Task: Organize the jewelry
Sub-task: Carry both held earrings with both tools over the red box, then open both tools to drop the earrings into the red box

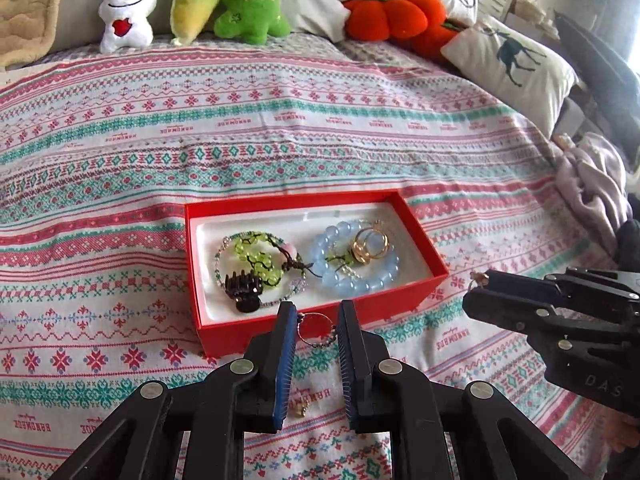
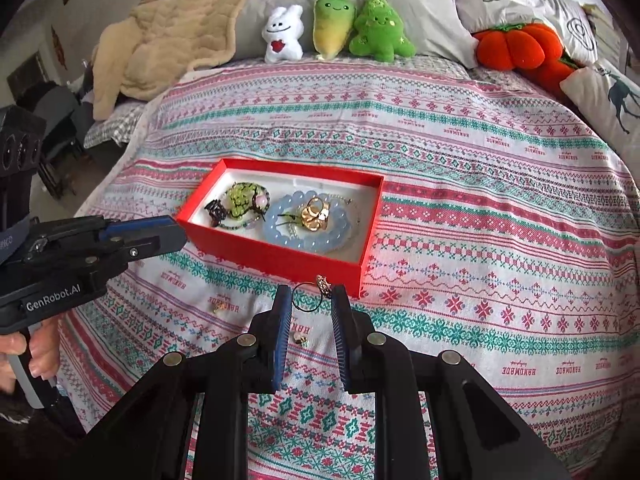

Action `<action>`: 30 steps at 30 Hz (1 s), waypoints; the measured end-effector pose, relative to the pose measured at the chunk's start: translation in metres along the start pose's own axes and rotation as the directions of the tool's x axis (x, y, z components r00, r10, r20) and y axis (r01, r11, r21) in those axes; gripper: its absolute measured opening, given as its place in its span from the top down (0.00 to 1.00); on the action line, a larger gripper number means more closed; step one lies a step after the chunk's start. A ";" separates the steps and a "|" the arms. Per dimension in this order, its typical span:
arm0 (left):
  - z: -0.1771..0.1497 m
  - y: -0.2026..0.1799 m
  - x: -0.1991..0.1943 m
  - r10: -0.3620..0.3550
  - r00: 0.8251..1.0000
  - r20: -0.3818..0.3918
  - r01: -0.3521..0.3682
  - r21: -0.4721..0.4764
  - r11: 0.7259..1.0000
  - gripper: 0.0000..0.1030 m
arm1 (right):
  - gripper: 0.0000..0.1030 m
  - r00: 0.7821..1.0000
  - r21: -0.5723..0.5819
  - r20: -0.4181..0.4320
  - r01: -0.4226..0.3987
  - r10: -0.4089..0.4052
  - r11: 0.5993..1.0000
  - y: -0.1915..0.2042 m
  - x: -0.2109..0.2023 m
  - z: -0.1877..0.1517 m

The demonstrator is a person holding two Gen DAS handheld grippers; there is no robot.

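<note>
Setting: patterned bedspread [image 1: 280, 128] with red and teal bands covers a bed; plush toys [image 1: 192, 4] and pillows line the far edge, well beyond both grippers.
Container: red box [image 1: 424, 256] with white lining, lidless, lies just ahead of the left gripper's fingertips and ahead-left of the right gripper's.
Contents: pale blue bead bracelet [image 1: 384, 276], green bead bracelet [image 1: 256, 248], gold rings [image 1: 370, 246] and dark hair claw [image 1: 244, 292] already rest inside.
Left gripper [image 1: 317, 330]: narrowly set, pinching a thin wire hoop [image 1: 316, 330] with a beaded lower edge between its blue pads, just short of the box's near wall.
Right gripper [image 2: 307, 300]: likewise narrow, nipping a thin dark ring [image 2: 307, 298] topped by a small ornament, near the box's front corner.
Loose pieces: two small gold items [image 2: 300, 338] lie on the cloth below the right gripper's fingers.
Step in hand, judged: carrying both pieces toward the box.
Next move, judged: advance over the rim, then spread the fingers above bare lining; these light pieces could snag on the ribbed pads.
</note>
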State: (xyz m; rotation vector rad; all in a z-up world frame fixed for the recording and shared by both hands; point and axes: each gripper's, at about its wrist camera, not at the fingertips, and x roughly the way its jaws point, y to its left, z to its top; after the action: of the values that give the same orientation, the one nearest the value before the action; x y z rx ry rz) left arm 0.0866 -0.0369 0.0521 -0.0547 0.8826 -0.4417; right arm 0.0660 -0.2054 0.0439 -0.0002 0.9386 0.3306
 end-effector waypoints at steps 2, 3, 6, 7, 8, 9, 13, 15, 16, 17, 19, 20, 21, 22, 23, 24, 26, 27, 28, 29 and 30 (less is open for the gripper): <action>0.005 -0.001 0.004 0.028 1.000 0.009 -0.028 0.007 1.000 0.85 | 0.79 1.000 0.017 0.012 -0.001 0.001 1.000 -0.001 0.001 0.008; 0.008 -0.002 0.007 0.038 0.999 0.012 -0.039 0.013 0.999 0.85 | 0.79 1.000 0.021 0.020 0.004 -0.004 1.000 -0.001 0.002 0.012; 0.015 -0.006 0.018 0.072 0.997 0.026 -0.073 0.028 0.997 0.85 | 0.79 0.999 0.033 0.031 0.013 -0.014 0.999 -0.003 0.009 0.023; 0.017 -0.006 0.021 0.077 0.996 0.036 -0.078 0.028 0.997 0.85 | 0.79 0.999 0.039 0.031 0.015 -0.017 0.999 -0.004 0.013 0.026; 0.020 -0.007 0.025 0.081 0.996 0.043 -0.083 0.024 0.996 0.85 | 0.79 0.999 0.045 0.031 0.019 -0.021 0.999 -0.005 0.017 0.029; 0.022 -0.007 0.028 0.086 0.995 0.048 -0.086 0.018 0.996 0.85 | 0.79 0.999 0.053 0.030 0.023 -0.025 0.998 -0.007 0.021 0.033; 0.031 -0.008 0.042 0.114 0.991 0.068 -0.115 0.006 0.993 0.85 | 0.79 0.999 0.085 0.030 0.034 -0.037 0.996 -0.017 0.038 0.044; 0.033 -0.006 0.049 0.128 0.989 0.068 -0.128 -0.005 0.992 0.85 | 0.79 0.998 0.089 0.030 0.043 -0.046 0.995 -0.022 0.045 0.047; 0.033 -0.005 0.053 0.136 0.989 0.065 -0.135 -0.010 0.991 0.85 | 0.79 0.998 0.092 0.029 0.046 -0.049 0.995 -0.025 0.048 0.049; 0.034 -0.004 0.056 0.141 0.988 0.062 -0.140 -0.016 0.990 0.84 | 0.79 0.998 0.096 0.026 0.047 -0.049 0.994 -0.027 0.052 0.050; 0.034 -0.001 0.062 0.153 0.987 0.056 -0.151 -0.028 0.988 0.84 | 0.79 0.999 0.105 0.021 0.043 -0.046 0.993 -0.031 0.057 0.051; 0.034 0.000 0.064 0.157 0.986 0.052 -0.156 -0.035 0.987 0.83 | 0.79 0.999 0.108 0.019 0.039 -0.041 0.993 -0.032 0.060 0.051; 0.034 0.001 0.066 0.159 0.986 0.045 -0.157 -0.040 0.987 0.81 | 0.79 0.999 0.107 0.018 0.037 -0.039 0.994 -0.033 0.062 0.052; 0.034 0.002 0.066 0.160 0.986 0.042 -0.159 -0.045 0.986 0.78 | 0.79 0.999 0.103 0.022 0.036 -0.039 0.994 -0.032 0.063 0.053; 0.034 0.003 0.066 0.165 0.985 0.041 -0.163 -0.046 0.985 0.71 | 0.79 0.999 0.099 0.023 0.032 -0.034 0.995 -0.032 0.063 0.053; 0.033 0.002 0.066 0.172 0.984 0.043 -0.170 -0.047 0.984 0.62 | 0.79 0.999 0.097 0.021 0.029 -0.031 0.995 -0.031 0.064 0.053; 0.033 0.002 0.063 0.182 0.982 0.051 -0.180 -0.046 0.983 0.59 | 0.79 0.999 0.092 0.020 0.029 -0.030 0.995 -0.030 0.066 0.054; 0.034 0.002 0.061 0.188 0.981 0.052 -0.186 -0.044 0.982 0.58 | 0.79 0.999 0.089 0.019 0.029 -0.031 0.996 -0.029 0.067 0.054; 0.034 0.003 0.059 0.196 0.979 0.052 -0.193 -0.044 0.980 0.57 | 0.79 0.999 0.086 0.019 0.031 -0.033 0.996 -0.028 0.067 0.055; 0.033 0.004 0.056 0.204 0.978 0.054 -0.201 -0.044 0.978 0.55 | 0.79 0.999 0.083 0.019 0.031 -0.032 0.996 -0.027 0.068 0.055; 0.033 0.005 0.053 0.210 0.976 0.056 -0.208 -0.045 0.977 0.53 | 0.79 0.999 0.081 0.020 0.029 -0.031 0.996 -0.027 0.068 0.056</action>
State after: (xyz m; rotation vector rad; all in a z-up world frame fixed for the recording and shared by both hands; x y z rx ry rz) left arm 0.1430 -0.0579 0.0333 -0.0108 0.8276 -0.2245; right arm 0.1553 -0.2040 0.0192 0.0631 0.9297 0.2640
